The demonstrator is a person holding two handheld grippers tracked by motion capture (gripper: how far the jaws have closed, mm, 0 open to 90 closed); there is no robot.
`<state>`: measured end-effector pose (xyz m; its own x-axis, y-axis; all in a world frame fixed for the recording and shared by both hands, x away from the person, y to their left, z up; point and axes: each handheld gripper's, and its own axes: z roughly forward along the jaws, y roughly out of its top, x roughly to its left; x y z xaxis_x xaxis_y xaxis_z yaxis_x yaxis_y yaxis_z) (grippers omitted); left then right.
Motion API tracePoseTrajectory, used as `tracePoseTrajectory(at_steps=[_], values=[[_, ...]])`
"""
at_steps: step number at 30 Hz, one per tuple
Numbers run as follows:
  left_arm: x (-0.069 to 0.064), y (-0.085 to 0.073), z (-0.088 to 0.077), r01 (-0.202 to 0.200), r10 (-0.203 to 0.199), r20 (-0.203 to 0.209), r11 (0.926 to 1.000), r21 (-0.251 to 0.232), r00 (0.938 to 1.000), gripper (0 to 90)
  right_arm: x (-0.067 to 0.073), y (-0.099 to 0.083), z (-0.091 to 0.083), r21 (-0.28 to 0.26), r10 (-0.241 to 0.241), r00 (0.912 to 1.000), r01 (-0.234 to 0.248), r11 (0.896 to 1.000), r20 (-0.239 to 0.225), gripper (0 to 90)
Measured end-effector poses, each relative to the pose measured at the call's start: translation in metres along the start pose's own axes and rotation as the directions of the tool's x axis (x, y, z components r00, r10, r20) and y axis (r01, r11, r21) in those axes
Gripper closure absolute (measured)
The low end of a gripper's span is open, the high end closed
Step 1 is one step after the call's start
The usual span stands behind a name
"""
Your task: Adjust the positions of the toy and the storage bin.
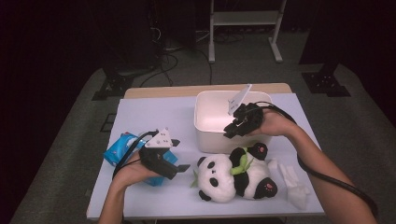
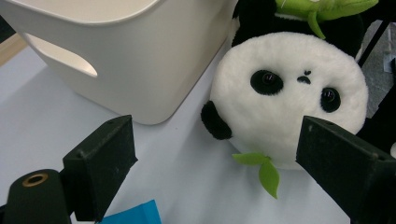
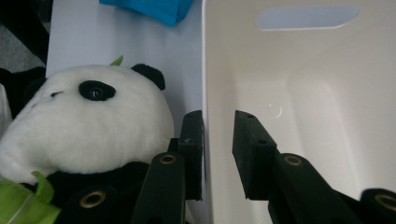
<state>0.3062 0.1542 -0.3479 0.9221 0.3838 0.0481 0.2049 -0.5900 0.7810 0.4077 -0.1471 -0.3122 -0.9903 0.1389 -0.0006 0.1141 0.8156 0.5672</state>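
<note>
We straddle the bin point(image 3: 299, 93) wall with our right gripper point(image 3: 217, 154), fingers parted and not clamping; stiff, light plastic, best gripped at the rim; our left gripper point(image 2: 233, 158) gapes empty.

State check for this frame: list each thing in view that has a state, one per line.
white bin: upright, nothing seen inside
right gripper: jaws astride the bin's near wall, a gap on the inner side
left gripper: open, holding nothing
plush panda: lying on the table by the bin
blue pack: flat, under the left hand

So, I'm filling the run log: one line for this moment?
right gripper: astride bin wall, pads off | left gripper: open, facing panda
</note>
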Motion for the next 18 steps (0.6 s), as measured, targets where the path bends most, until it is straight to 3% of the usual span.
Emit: tracePoseTrajectory(at_steps=[8, 18], values=[[0.002, -0.002, 0.001, 0.005, -0.005, 0.001, 1.0, 0.001, 1.0, 10.6, 0.008, -0.006, -0.026, -0.028, 0.011, 0.9991, -0.009, 1.0, 0.04, 68.3], [0.002, -0.002, 0.004, 0.005, -0.005, 0.007, 1.0, 0.004, 1.0, 10.4, 0.034, -0.016, -0.04, -0.056, -0.017, 0.9993, 0.019, 0.998, 0.033, 66.9]])
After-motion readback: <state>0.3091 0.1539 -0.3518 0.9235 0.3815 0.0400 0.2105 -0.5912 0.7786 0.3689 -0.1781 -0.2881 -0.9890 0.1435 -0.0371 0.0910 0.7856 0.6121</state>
